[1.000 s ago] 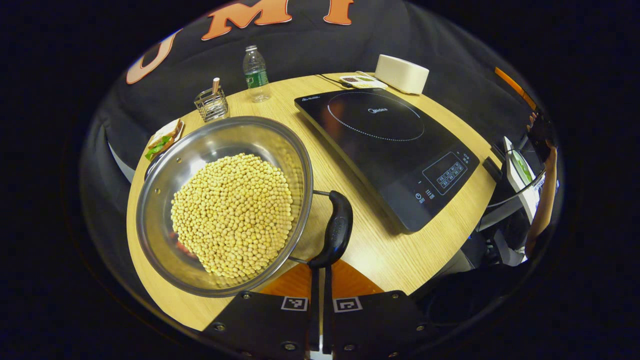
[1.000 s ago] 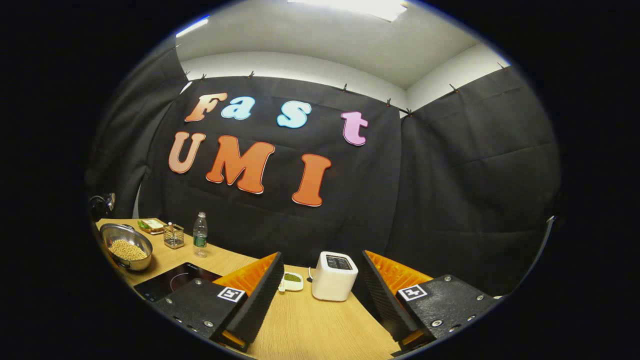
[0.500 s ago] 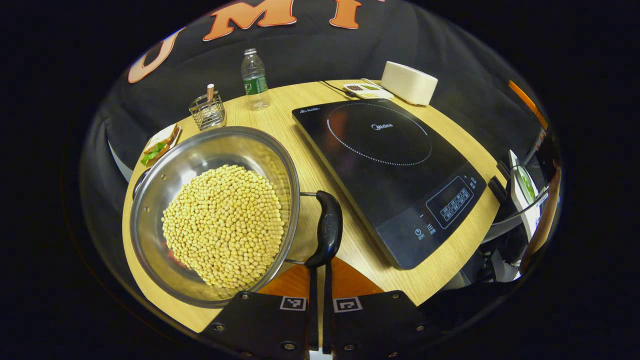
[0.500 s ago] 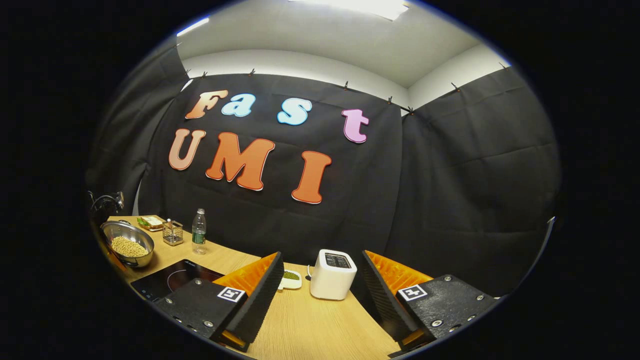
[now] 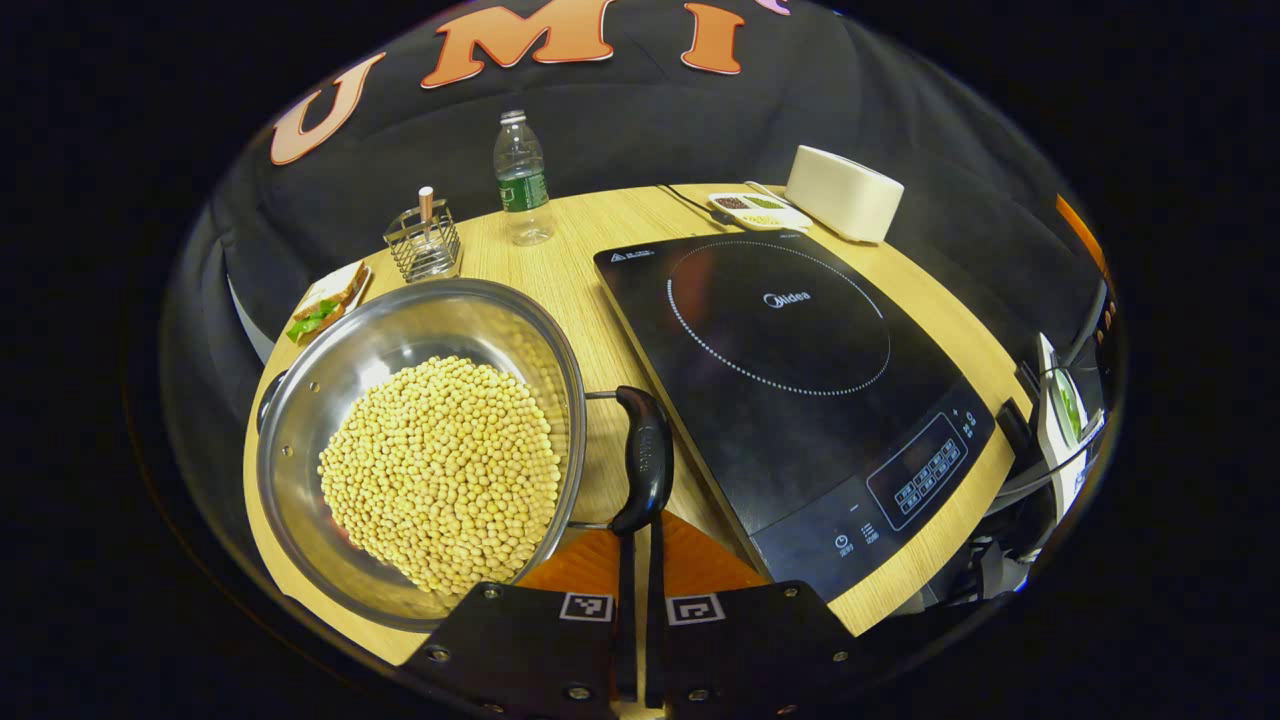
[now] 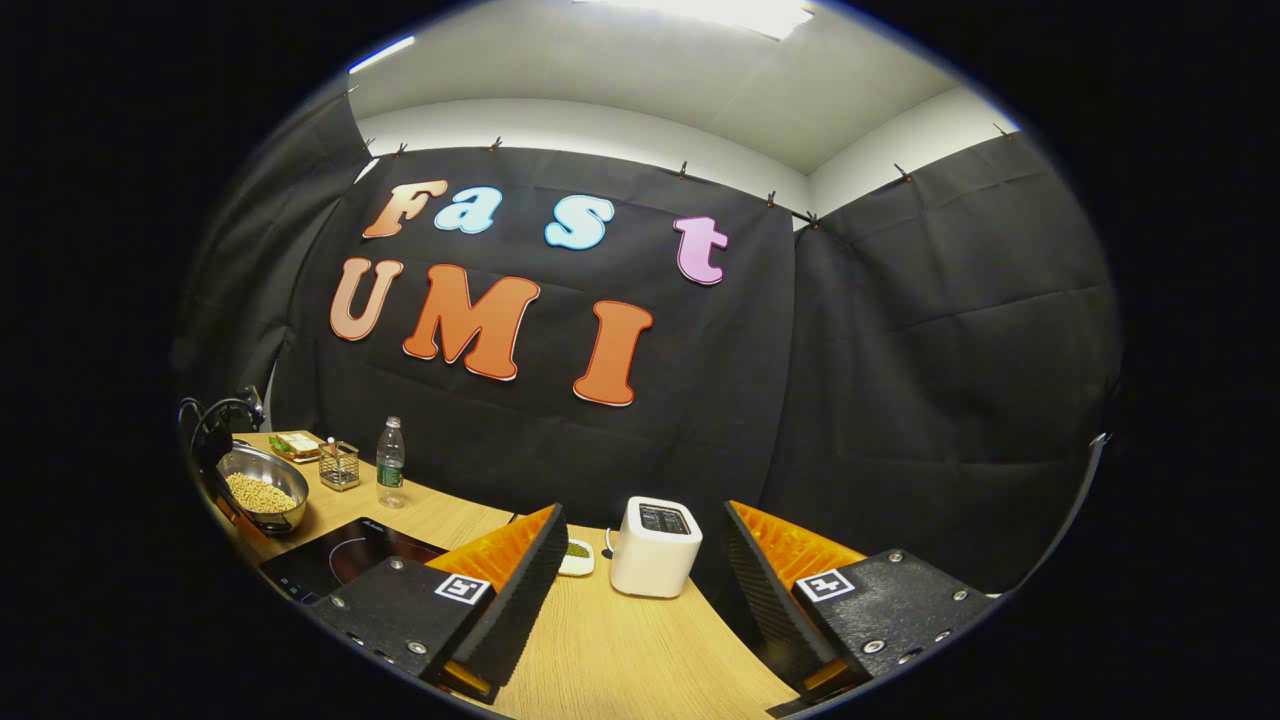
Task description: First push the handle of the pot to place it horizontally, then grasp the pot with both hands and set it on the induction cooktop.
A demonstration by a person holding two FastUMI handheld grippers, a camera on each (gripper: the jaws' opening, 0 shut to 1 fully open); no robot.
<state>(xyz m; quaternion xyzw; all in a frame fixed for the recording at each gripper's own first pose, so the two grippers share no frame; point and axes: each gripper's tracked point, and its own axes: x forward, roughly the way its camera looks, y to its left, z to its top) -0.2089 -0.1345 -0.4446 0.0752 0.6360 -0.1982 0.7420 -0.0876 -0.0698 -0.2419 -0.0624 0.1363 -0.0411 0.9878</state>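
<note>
Closed down to a thin slit, my left claw (image 5: pixel 640 600) has its two fingers pressed almost together, their tips at the lower end of the pot's near handle (image 5: pixel 645 460); whether they touch it I cannot tell. I judge I keep them narrow because this step is a push, not a grip: a slim blunt point nudges the loop handle over without catching in it. That handle now lies roughly level beside the pot's rim.

Just beyond, the steel pot (image 5: pixel 420 440) sits heaped with soybeans (image 5: pixel 440 470) near the left front edge of the round wooden table (image 5: pixel 570 260), its far handle (image 5: pixel 268 400) peeking out past the rim. The induction cooktop (image 5: pixel 790 380) lies just beside it toward the right edge, its ring bare. Farther back stand a wire holder (image 5: pixel 425 245), a plate with a sandwich (image 5: pixel 325 305), a water bottle (image 5: pixel 522 180), a small sectioned dish (image 5: pixel 760 208) and a white toaster (image 5: pixel 845 192).

My right claw (image 6: pixel 625 590) hangs spread wide, holding nothing, low over the table's far side and pointed at the toaster (image 6: pixel 655 545), waiting, I think, for the two-handed lift.

Against a second ago, the pot shows lower and farther left in the left gripper view, and the cooktop looms larger.
</note>
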